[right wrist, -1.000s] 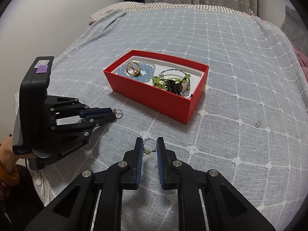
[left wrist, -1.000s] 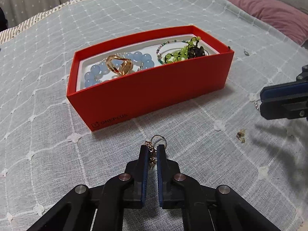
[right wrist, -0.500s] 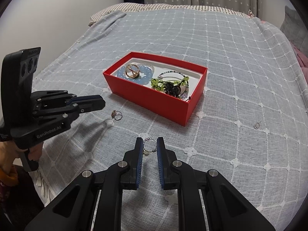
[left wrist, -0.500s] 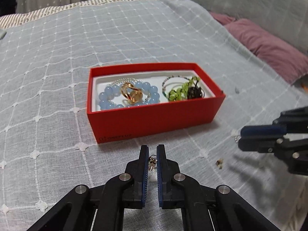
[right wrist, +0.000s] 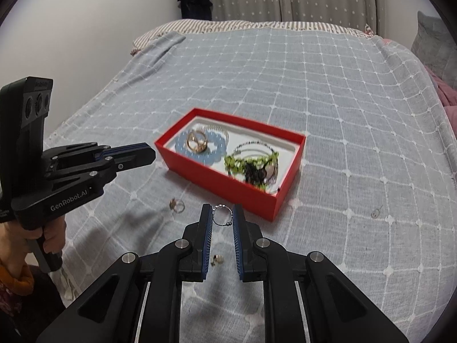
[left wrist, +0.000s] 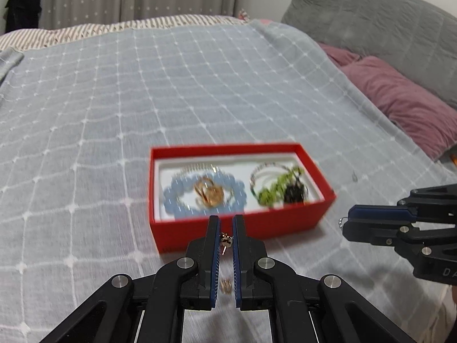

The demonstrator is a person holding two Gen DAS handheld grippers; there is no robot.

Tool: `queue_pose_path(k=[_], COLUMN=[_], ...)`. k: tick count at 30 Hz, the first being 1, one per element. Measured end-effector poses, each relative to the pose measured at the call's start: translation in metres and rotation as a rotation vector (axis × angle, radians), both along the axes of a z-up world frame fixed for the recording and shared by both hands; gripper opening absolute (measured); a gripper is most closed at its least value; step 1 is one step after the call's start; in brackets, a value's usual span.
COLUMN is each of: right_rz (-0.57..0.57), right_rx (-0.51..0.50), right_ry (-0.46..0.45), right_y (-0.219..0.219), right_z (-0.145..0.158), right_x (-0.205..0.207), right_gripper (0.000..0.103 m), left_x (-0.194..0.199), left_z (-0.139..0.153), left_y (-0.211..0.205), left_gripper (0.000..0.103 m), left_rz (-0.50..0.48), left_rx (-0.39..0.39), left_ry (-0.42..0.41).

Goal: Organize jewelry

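At the far left of the right wrist view, a person's hand [right wrist: 51, 234] holds the handle of the left gripper [right wrist: 151, 153], which hangs above the grey checked bedspread [right wrist: 328, 91] and points toward the red box [right wrist: 228, 187]. In its own view the left gripper's fingers are pressed almost together, and a small gold piece [left wrist: 225, 239] sits pinched in the narrow gap between them, in front of the box's near wall. A gold ring [right wrist: 177, 205] lies on the bedspread below the left gripper, near the box's near left corner and apart from it.

The right gripper [right wrist: 222, 208] comes next. Its jaws stand a little apart and pinch a thin beaded silver ring [right wrist: 227, 223] by its two sides, upright between the fingertips and clear of the cloth, just short of the box's near wall. Under its fingers a tiny gold earring [right wrist: 217, 258] lies on the bedspread.

The box sits open in the middle of the bed. Its left half holds a pale blue bead bracelet [left wrist: 171, 197] with a large gold ring [left wrist: 210, 193] lying inside its loop. The right half holds a green bead bracelet [left wrist: 271, 191] tangled with darker pieces. Well to the right of the box, a small metal trinket [right wrist: 374, 214] lies alone on the cloth; what it is cannot be made out
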State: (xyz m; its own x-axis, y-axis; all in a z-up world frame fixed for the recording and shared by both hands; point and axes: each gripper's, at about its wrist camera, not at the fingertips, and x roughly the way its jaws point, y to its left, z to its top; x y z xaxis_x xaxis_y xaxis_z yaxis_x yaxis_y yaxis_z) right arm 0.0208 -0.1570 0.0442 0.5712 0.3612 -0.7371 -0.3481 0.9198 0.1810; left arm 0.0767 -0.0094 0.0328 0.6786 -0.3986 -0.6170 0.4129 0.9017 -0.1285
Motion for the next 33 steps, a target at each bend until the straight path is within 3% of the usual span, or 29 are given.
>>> queue_pose_path(k=[7,16,21,30,33], right_rz=[-0.044,-0.085,-0.098,-0.117,-0.116], right_rx=[0.044,0.025,0.003,-0.011,-0.011], right_ry=[-0.007,-0.010,-0.009,0.003,0.001], right_y=[0.002,0.007,0.009,0.004,0.003], right_z=[0.007,-0.004,-0.012,-0.020,-0.020], right_x=[0.027,0.058,0.069,0.076,0.077], right_gripper=[0.015,0.015,0.015,0.015,0.016], left_x=[0.023,0.058,0.071,0.071,0.069], left_z=[0.002,-0.016,-0.029,-0.032,-0.030], left_y=[-0.007,-0.004,-0.002,-0.006,-0.007], left_gripper=[0.003,0.003,0.003,0.005,0.015], left_rz=[0.077,0.193,0.214,0.207,0.205], left_rx=[0.002,-0.010,-0.027,-0.011,0.000], left_ry=[-0.024,0.037,0.078,0.079,0.074])
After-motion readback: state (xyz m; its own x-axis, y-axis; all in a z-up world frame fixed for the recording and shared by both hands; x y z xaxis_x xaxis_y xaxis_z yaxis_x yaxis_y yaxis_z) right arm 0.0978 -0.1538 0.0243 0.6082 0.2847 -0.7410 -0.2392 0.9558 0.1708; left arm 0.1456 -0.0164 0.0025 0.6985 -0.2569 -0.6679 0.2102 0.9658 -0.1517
